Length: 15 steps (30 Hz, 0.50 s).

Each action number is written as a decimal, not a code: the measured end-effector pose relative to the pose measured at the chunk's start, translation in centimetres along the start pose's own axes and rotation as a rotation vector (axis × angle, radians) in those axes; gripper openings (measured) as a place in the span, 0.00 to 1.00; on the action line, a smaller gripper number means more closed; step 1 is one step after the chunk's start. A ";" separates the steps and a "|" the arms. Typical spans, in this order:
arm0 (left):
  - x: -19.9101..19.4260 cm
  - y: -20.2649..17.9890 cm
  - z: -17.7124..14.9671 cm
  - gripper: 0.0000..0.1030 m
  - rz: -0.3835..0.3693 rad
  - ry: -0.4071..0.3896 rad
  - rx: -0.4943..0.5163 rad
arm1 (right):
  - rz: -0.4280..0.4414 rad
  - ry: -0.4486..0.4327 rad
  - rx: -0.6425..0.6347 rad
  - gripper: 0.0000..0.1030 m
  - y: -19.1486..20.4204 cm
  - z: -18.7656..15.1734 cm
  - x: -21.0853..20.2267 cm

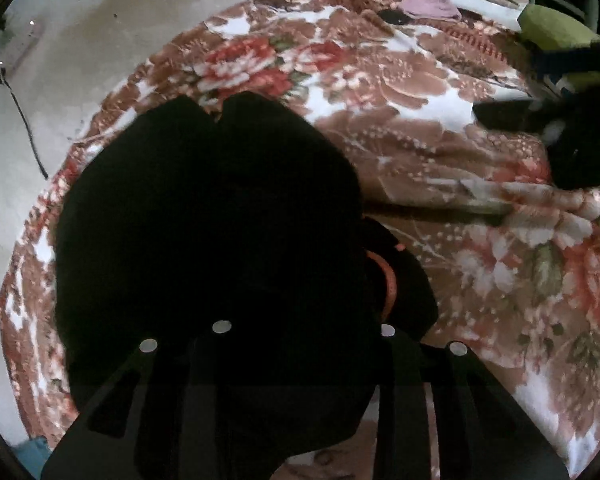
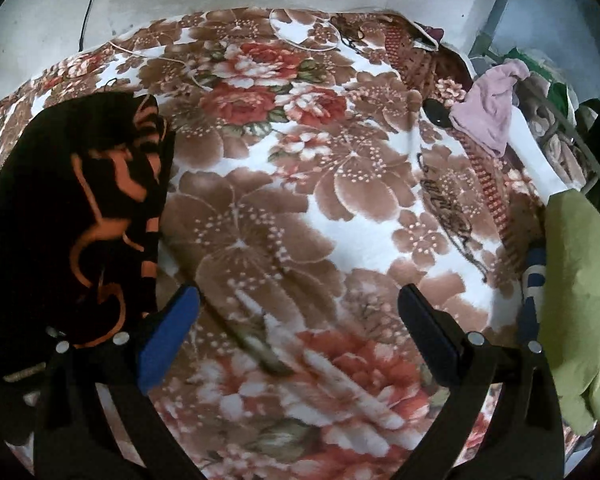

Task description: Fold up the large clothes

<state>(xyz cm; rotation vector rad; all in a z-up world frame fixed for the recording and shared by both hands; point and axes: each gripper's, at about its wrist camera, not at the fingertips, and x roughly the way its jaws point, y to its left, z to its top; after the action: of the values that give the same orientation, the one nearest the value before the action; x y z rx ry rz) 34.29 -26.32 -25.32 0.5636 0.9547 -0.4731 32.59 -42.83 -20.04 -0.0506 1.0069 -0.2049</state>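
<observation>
A black garment with orange markings (image 1: 204,216) lies bunched on the floral blanket (image 1: 400,120) and fills the middle of the left wrist view. It covers my left gripper (image 1: 300,320), whose fingers are buried in the cloth; an orange-trimmed fold (image 1: 388,284) shows beside them. In the right wrist view the same garment (image 2: 80,208) lies at the left. My right gripper (image 2: 300,304) is open and empty over the blanket (image 2: 300,184), its blue-padded left finger (image 2: 168,332) just right of the garment's edge.
A green cloth (image 2: 580,304) and a pink cloth (image 2: 492,120) lie at the blanket's right side by a metal rack. The right gripper shows at the right edge of the left wrist view (image 1: 540,116). A wall with a cable (image 1: 28,128) stands behind.
</observation>
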 end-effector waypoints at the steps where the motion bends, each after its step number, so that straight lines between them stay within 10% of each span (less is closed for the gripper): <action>1: 0.6 -0.4 -0.2 0.29 -0.001 -0.004 0.004 | 0.003 0.002 0.006 0.95 -0.4 0.1 -0.2; 7: 1.4 -3.4 -0.7 0.34 0.095 -0.022 0.132 | 0.020 -0.023 0.030 0.95 -1.6 2.6 -1.9; 11: -0.6 -2.3 -0.1 0.79 0.015 -0.046 0.077 | 0.093 -0.040 -0.046 0.95 1.4 6.3 -2.5; 15: -1.9 -1.0 -0.7 0.85 -0.009 -0.064 0.056 | 0.176 -0.053 -0.131 0.95 6.3 10.0 -2.7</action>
<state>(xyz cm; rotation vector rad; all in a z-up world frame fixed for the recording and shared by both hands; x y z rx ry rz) 32.37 -26.40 -24.26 0.5919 0.8856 -0.5240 40.55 -36.63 -13.36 -0.0856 0.9650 0.0235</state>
